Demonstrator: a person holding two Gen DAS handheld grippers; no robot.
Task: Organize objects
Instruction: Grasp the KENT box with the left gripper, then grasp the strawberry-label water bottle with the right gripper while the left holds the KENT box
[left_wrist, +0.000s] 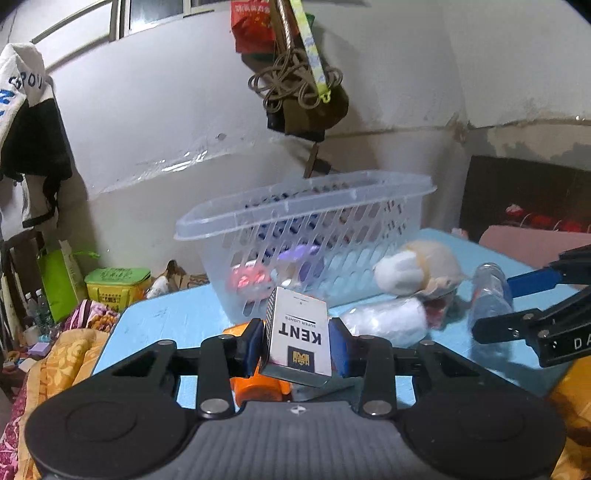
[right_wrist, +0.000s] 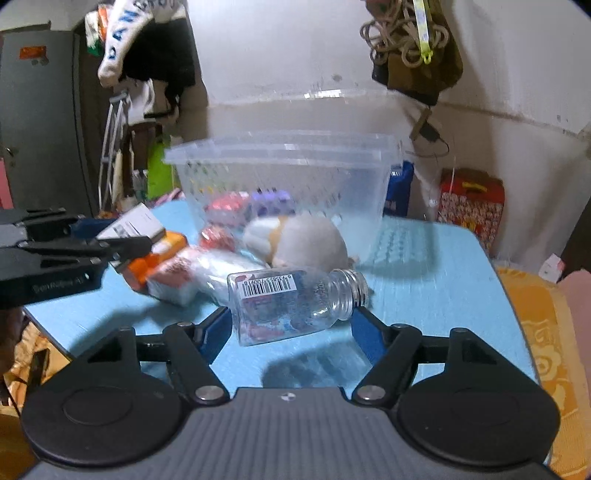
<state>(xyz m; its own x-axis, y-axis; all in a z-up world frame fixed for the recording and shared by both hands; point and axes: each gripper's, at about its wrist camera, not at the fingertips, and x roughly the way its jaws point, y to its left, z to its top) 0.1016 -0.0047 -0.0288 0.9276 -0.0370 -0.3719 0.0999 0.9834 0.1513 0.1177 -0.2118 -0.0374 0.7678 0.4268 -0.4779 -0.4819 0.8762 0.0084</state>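
My left gripper (left_wrist: 297, 341) is shut on a white Kent cigarette box (left_wrist: 299, 334) and holds it above the blue table (left_wrist: 177, 317), in front of the clear plastic basket (left_wrist: 306, 214). It also shows in the right wrist view (right_wrist: 122, 240). My right gripper (right_wrist: 291, 325) holds a clear plastic bottle (right_wrist: 295, 302) sideways between its fingers, just above the table (right_wrist: 424, 295). The bottle also shows in the left wrist view (left_wrist: 489, 291). The basket (right_wrist: 280, 177) holds a pink toy (left_wrist: 249, 282) and a purple toy (left_wrist: 299, 258).
A plush hamster (right_wrist: 303, 240) lies in front of the basket. A white wrapped packet (left_wrist: 388, 319) and an orange object (left_wrist: 258, 387) lie on the table. Bags and clothes hang on the wall behind. Bedding surrounds the table.
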